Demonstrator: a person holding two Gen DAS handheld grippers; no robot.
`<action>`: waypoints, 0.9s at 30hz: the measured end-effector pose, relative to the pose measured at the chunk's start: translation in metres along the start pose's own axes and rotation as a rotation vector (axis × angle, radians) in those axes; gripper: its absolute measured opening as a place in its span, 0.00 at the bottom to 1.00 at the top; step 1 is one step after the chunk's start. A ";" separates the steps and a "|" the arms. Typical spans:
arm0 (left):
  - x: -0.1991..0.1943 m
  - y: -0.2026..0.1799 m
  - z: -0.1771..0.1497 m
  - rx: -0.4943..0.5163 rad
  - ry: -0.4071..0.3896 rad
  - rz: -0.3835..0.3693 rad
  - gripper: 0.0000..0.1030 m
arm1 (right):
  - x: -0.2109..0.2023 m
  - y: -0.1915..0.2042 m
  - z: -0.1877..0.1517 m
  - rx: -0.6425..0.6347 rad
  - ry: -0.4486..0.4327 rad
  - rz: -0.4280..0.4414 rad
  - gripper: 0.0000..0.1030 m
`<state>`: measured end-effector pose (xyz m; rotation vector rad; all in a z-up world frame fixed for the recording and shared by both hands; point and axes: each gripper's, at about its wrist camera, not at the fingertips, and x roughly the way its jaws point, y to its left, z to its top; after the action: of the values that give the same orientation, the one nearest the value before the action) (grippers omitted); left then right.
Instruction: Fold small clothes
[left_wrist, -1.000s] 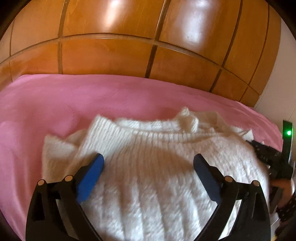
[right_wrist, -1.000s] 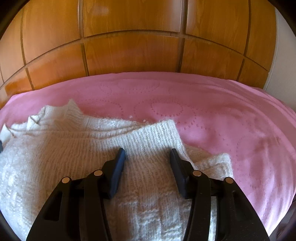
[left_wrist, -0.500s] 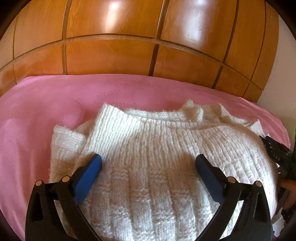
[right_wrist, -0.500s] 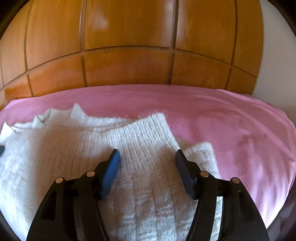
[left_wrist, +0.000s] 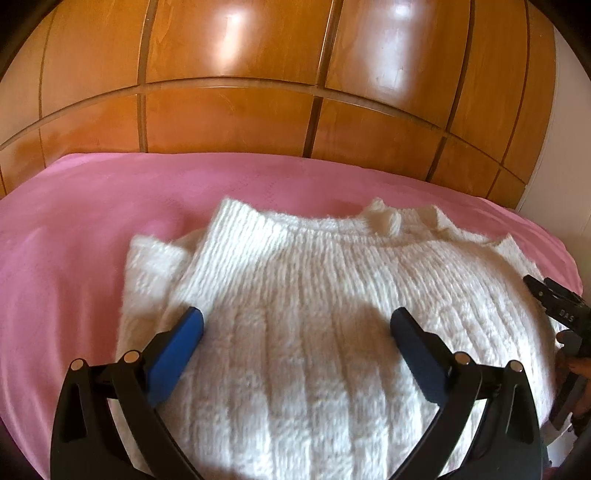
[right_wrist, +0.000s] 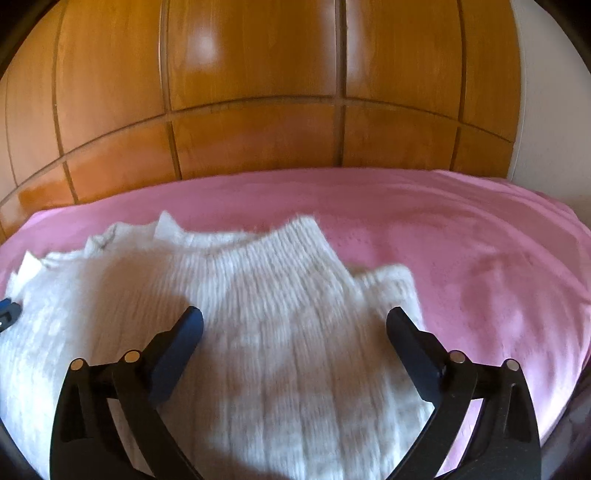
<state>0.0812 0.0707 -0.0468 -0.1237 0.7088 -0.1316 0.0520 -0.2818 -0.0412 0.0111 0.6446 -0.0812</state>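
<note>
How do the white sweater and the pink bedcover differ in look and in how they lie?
The white sweater has a thick ribbed knit; the pink bedcover is thin and smooth, with faint dotted patterns. The sweater is folded in layers; the bedcover lies spread flat beneath it. The sweater covers only part of the bedcover. Both are soft textiles.

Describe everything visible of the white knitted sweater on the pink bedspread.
The white sweater is a fluffy, chunky knit, ribbed toward its far edge and block-patterned nearer the cameras. It lies flat on the pink bedspread, already partly folded: a ribbed panel is turned over the body, and a layer beneath pokes out at each side. Small points of knit stand up along the far edge. Neither the left gripper nor the right gripper grips it; the right jaws are opening above it.
</note>
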 end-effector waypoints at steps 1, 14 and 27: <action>-0.002 -0.001 -0.002 0.001 -0.004 0.005 0.98 | -0.003 -0.001 -0.002 -0.004 0.007 -0.005 0.96; -0.047 0.021 -0.012 -0.106 -0.105 0.076 0.98 | -0.012 -0.002 -0.026 -0.018 0.023 -0.046 0.97; -0.027 0.061 -0.041 -0.234 0.041 0.049 0.98 | -0.021 -0.004 -0.032 0.005 0.066 -0.041 0.97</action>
<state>0.0389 0.1325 -0.0705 -0.3274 0.7658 -0.0036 0.0161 -0.2834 -0.0544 0.0054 0.7107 -0.1224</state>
